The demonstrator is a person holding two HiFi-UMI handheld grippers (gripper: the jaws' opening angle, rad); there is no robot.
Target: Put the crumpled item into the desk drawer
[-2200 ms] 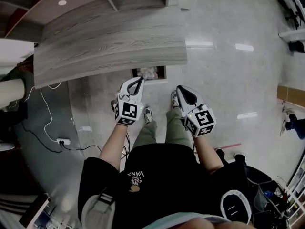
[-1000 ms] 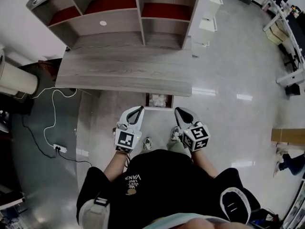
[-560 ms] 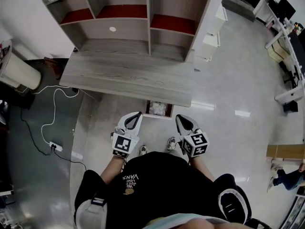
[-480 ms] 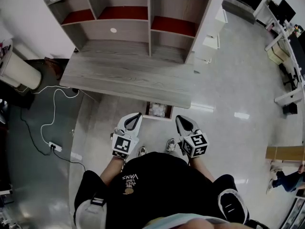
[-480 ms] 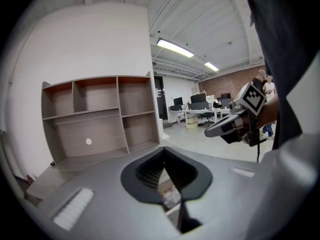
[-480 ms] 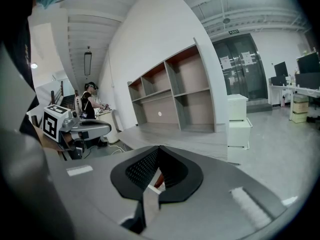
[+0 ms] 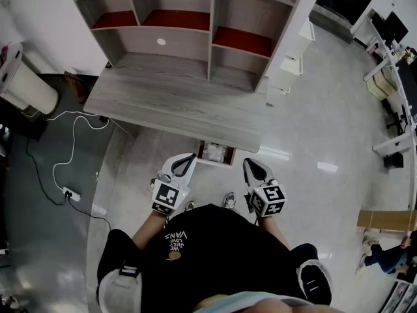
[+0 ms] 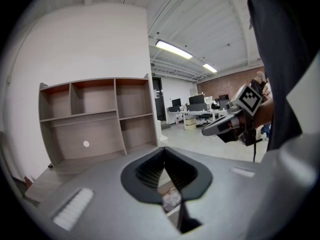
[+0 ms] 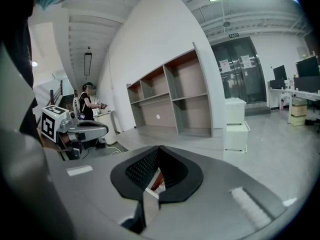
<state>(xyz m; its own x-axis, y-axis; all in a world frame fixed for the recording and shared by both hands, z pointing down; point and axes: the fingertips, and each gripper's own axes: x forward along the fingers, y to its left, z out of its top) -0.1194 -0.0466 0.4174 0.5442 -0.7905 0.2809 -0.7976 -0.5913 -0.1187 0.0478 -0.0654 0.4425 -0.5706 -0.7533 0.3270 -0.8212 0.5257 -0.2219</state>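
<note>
Overhanging desk [image 7: 169,106] half-hiding open drawer [image 7: 215,163]

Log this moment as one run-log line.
left gripper: shut, empty | right gripper: shut, empty | crumpled item: inside open drawer

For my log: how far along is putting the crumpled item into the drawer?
Done: the crumpled item lies in the open drawer under the desk. In hand: nothing; left tongs and right tongs are shut, empty. Left: perhaps closing the drawer.
</note>
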